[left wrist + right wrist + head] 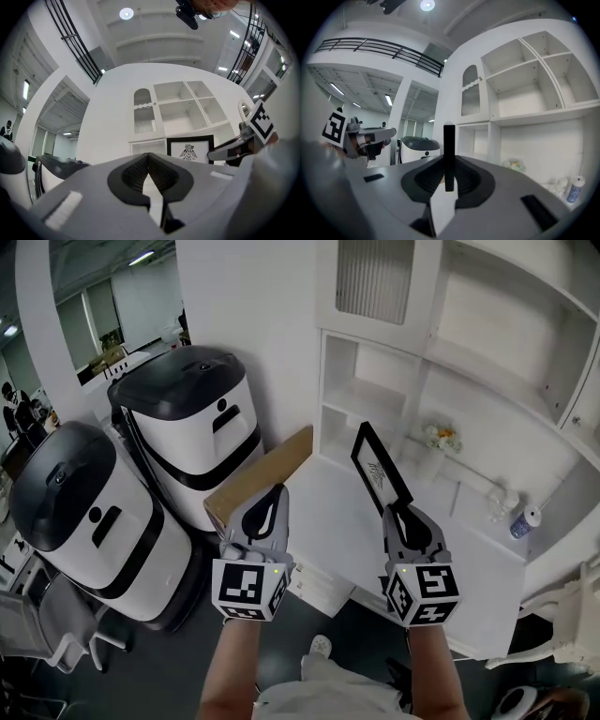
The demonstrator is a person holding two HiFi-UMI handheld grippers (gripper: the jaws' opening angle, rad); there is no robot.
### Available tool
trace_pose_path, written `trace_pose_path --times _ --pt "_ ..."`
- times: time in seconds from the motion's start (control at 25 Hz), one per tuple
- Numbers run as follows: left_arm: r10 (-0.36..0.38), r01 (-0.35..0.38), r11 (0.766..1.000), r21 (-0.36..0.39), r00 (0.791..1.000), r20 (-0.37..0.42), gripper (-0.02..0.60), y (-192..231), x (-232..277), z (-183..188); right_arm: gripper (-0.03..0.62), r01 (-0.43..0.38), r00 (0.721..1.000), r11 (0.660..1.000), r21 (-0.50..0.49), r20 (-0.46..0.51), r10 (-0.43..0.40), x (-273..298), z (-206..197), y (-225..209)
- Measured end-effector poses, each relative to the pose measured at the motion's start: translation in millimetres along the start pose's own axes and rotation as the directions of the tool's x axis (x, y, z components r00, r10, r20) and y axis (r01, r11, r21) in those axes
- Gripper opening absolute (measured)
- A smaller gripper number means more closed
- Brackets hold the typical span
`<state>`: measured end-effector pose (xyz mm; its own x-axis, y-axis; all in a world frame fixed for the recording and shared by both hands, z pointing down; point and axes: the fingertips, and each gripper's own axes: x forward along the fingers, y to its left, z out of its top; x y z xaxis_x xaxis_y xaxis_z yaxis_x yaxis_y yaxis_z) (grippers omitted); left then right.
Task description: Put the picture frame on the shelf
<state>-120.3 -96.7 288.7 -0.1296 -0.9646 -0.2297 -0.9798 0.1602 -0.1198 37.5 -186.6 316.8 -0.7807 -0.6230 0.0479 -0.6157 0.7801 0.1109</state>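
Picture frame [379, 468], black, rectangular, bird print on white, hangs tilted in the air above the white worktop [337, 521]. Its lower end is pinched edge-on between the jaws of the right gripper [398, 514]. White open shelf unit [375, 399] stands just beyond. Left gripper [275, 495] alongside, jaws pressed together, empty.

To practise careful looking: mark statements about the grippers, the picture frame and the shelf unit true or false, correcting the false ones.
1. The right gripper grips the picture frame by its edge. True.
2. The left gripper holds the frame too. False: its jaws are shut on nothing.
3. The frame stands inside a shelf compartment. False: it is held up in front of the shelf unit.
4. A small bottle stands on the white counter. True.
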Motion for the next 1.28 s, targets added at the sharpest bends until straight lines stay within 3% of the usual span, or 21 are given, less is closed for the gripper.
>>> trace_pose_path --times 0.36,0.84,1.28 --pt "0.026 -0.026 1.0 -0.002 0.999 -0.024 0.009 28.1 89.2 -26.3 0.071 0.0 1.0 0.999 0.036 -0.008 0.001 89.9 -3.5 -42.9" --pt "0.006 -0.005 1.0 0.019 0.999 -0.032 0.009 43.9 138.1 -42.9 0.071 0.029 0.999 0.999 0.034 -0.021 -0.028 145.6 -12.0 -58.7" --pt "-0.138 0.138 0.99 -0.002 0.99 -0.017 0.009 50.1 212.7 -62.7 0.071 0.158 0.986 0.984 0.087 -0.063 -0.153 193.0 -21.7 -83.6"
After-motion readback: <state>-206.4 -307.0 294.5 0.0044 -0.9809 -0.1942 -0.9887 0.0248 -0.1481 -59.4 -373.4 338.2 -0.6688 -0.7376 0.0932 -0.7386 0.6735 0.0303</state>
